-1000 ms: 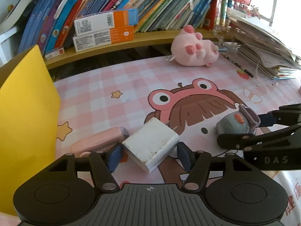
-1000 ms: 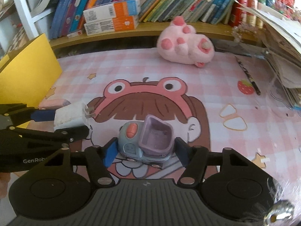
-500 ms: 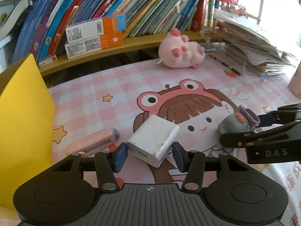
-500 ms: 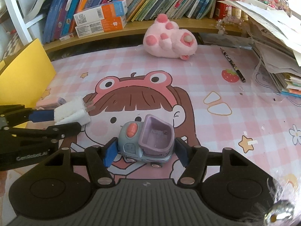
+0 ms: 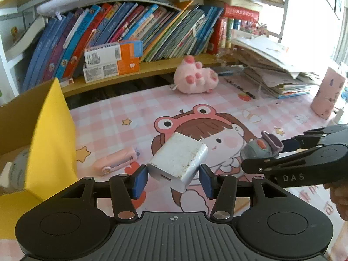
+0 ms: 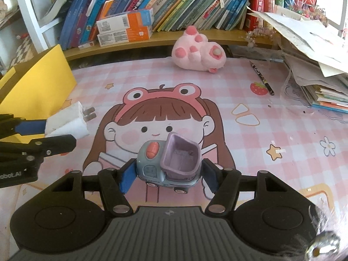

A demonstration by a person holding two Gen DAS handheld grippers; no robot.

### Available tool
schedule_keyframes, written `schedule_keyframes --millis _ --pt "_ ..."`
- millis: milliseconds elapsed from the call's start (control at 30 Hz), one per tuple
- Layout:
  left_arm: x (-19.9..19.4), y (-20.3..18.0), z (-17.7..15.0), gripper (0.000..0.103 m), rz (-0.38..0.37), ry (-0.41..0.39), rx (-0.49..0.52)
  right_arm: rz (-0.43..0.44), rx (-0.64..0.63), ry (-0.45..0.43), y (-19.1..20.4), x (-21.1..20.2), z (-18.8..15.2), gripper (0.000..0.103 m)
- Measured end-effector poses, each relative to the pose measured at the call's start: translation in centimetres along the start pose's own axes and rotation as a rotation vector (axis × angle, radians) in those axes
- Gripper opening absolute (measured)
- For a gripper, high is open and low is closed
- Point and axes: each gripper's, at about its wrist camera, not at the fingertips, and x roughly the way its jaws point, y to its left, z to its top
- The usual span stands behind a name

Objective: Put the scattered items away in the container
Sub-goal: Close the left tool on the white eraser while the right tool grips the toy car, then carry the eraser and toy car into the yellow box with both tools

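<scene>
Bright daylight, right-side glare, fisheye-warped edges

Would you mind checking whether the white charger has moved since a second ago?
Yes. The white charger, clamped in the left gripper, has lifted clear of the pink pen case, which stays on the mat.

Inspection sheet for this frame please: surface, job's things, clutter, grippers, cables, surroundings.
Surface: pink checked cartoon mat.
Job's things: white charger and toy truck lifted off the mat; pink utility knife lying loose; yellow box at left.
Clutter: pink plush, pencil, paper stack.
Grippers: left hand-held gripper shut on charger; right hand-held gripper shut on truck.
Cables: nothing seen.
Surroundings: bookshelf behind.
</scene>
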Motion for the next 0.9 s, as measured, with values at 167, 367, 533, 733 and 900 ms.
schedule_keyframes --millis 167,367,533,733,900 --pt "-2.8 0.5 -0.7 0.050 -0.024 -0.029 -0.013 -0.007 0.003 -0.017 1.0 -2.0 -0.6 0.062" --pt "-6.0 1.9 -1.4 0.050 -0.065 -0.055 -0.025 -0.010 0.001 -0.044 3.3 -4.1 -1.2 0.062" --pt "-8.5 3.2 -2.2 0.050 -0.083 -0.074 -0.016 -0.018 0.002 -0.054 5.7 -5.4 -1.8 0.062" --pt "-11.2 5.1 -3.2 0.050 -0.087 -0.094 0.008 -0.032 -0.003 -0.062 8.7 -6.7 -2.5 0.062" --pt "-12.9 6.8 -4.1 0.050 -0.094 -0.107 0.019 -0.044 -0.008 -0.065 11.1 -7.4 -2.8 0.062"
